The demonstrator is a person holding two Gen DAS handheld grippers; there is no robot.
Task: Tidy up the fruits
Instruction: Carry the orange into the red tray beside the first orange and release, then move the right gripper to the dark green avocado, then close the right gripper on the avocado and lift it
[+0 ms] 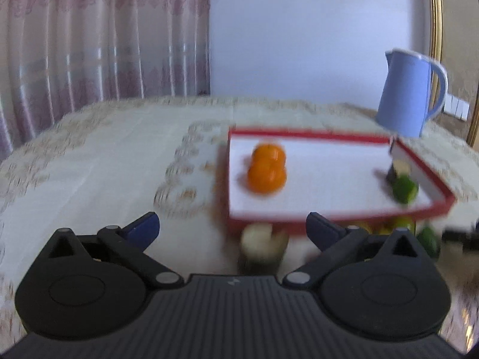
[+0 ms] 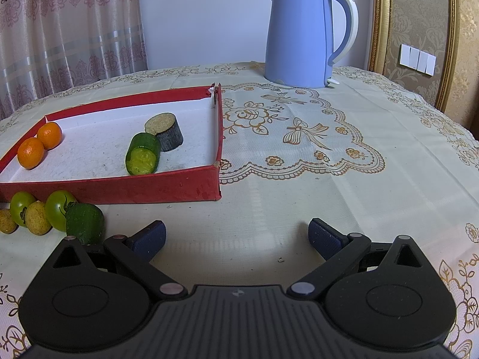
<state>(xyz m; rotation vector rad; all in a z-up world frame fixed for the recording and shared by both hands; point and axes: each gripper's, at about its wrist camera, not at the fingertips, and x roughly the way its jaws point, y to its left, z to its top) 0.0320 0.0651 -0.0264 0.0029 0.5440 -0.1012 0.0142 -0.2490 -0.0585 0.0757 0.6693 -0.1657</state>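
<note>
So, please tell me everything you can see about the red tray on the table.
The red tray is a shallow rectangular box, seemingly cardboard, with red walls and a white, slightly soiled floor. Its far right corner looks torn open. It lies flat on the tablecloth. Inside are two oranges touching each other near its left side, a cut green piece and a dark cylindrical piece against it. Neither claw touches it.

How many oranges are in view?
2, touching, both in the red tray by its left wall: one orange nearer the front, the other orange just behind. None seem hidden.
</note>
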